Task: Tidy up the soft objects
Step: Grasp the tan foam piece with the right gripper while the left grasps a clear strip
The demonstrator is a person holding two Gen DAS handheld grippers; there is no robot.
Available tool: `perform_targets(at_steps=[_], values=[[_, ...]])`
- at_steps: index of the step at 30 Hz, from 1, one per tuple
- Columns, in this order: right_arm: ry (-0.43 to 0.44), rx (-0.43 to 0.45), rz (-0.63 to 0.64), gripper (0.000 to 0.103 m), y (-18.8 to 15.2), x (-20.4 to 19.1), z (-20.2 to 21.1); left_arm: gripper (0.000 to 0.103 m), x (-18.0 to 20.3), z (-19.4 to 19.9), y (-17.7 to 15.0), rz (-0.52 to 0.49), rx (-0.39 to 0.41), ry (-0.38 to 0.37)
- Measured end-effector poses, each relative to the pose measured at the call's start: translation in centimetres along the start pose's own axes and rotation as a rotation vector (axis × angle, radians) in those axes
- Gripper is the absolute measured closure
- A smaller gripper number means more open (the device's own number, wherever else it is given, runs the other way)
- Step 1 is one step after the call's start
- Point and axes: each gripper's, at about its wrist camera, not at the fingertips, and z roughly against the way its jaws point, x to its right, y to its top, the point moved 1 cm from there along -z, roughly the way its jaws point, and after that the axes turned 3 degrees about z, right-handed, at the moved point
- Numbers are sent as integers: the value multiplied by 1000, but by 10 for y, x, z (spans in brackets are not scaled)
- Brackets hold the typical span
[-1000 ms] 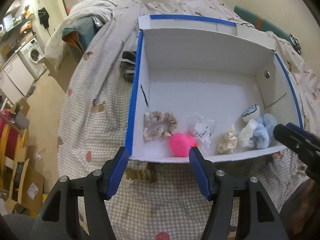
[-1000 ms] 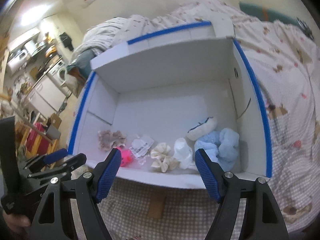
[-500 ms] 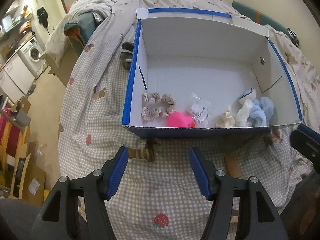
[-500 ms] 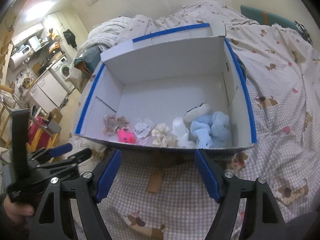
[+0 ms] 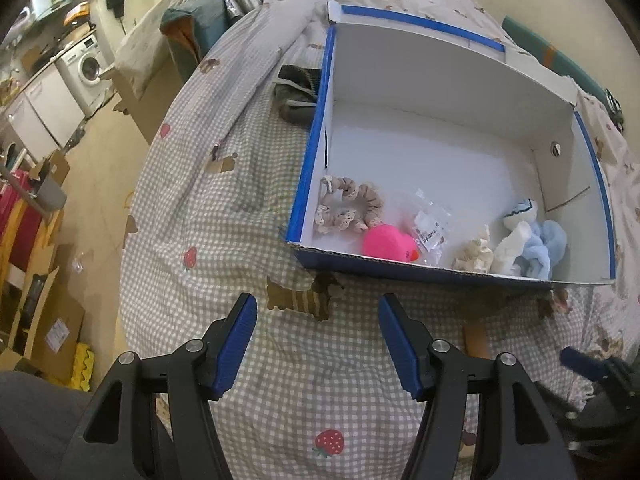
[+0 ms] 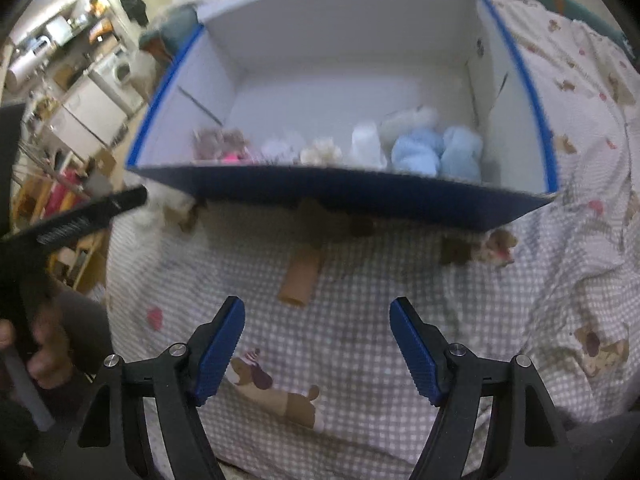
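Note:
A white cardboard box with blue edges [image 5: 316, 120] [image 6: 340, 196] stands on the checked bedspread. Along its near wall lie a beige scrunchie [image 5: 348, 208], a pink plush [image 5: 388, 242], a clear packet [image 5: 430, 228], a cream scrunchie [image 5: 474, 254], a white sock [image 5: 512, 248] and light blue fluffy items [image 5: 544, 246] [image 6: 436, 154]. My left gripper [image 5: 318, 344] is open and empty over the bedspread, in front of the box. My right gripper [image 6: 316, 346] is open and empty, also in front of the box.
A dark grey sock [image 5: 296, 96] lies on the bed left of the box. A small brown cardboard tube [image 6: 300, 280] lies on the bedspread before the box. The bed's left edge drops to a floor with a washing machine [image 5: 90, 70] and boxes.
Both grippers have pulled back from the box toward me, still open and empty. The box now sits farther away in both views. The right wrist view is blurred by motion.

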Motion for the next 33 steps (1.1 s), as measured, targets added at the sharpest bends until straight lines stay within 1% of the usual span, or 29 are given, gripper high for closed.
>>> perform_targets(at_steps=[1, 2, 3, 6, 9, 12, 13, 14, 15, 17, 22, 25, 29, 33], values=[[-4, -21, 0, 24, 2, -1, -7, 43, 0, 0, 0, 2, -1, 0], [-5, -36, 1, 31, 3, -3, -14, 43, -1, 0, 1, 4, -2, -2], [3, -51, 2, 42, 5, -4, -21, 43, -1, 0, 1, 6, -4, -5], [15, -105, -7, 56, 7, -7, -44, 43, 0, -2, 1, 0, -15, -20], [2, -124, -1, 64, 11, -10, -61, 43, 3, -3, 0, -11, -21, -30], [18, -121, 2, 66, 13, -15, -66, 43, 5, -3, -1, -19, -22, -34], [13, -118, 9, 70, 13, -17, -67, 43, 6, -3, -2, -23, -22, -34], [10, -124, 23, 86, 13, -19, -68, 43, 7, -4, -2, -26, -24, -35], [7, -133, 35, 96, 13, -21, -69, 43, 9, -4, -2, -30, -27, -39], [21, -113, 36, 97, 12, -22, -62, 43, 10, -5, -3, -41, -29, -41], [83, -52, -29, 97, 7, -7, -26, 43, 16, -9, -7, -72, -41, -48], [95, -3, -56, 97, 4, 2, -4, 43, 25, -13, -9, -99, -54, -46], [70, 69, -95, 97, 0, 20, 20, 43, 46, -18, -12, -167, -50, -51], [46, 129, -167, 97, -6, 44, 41, 43, 73, -25, -12, -226, -63, -96]])
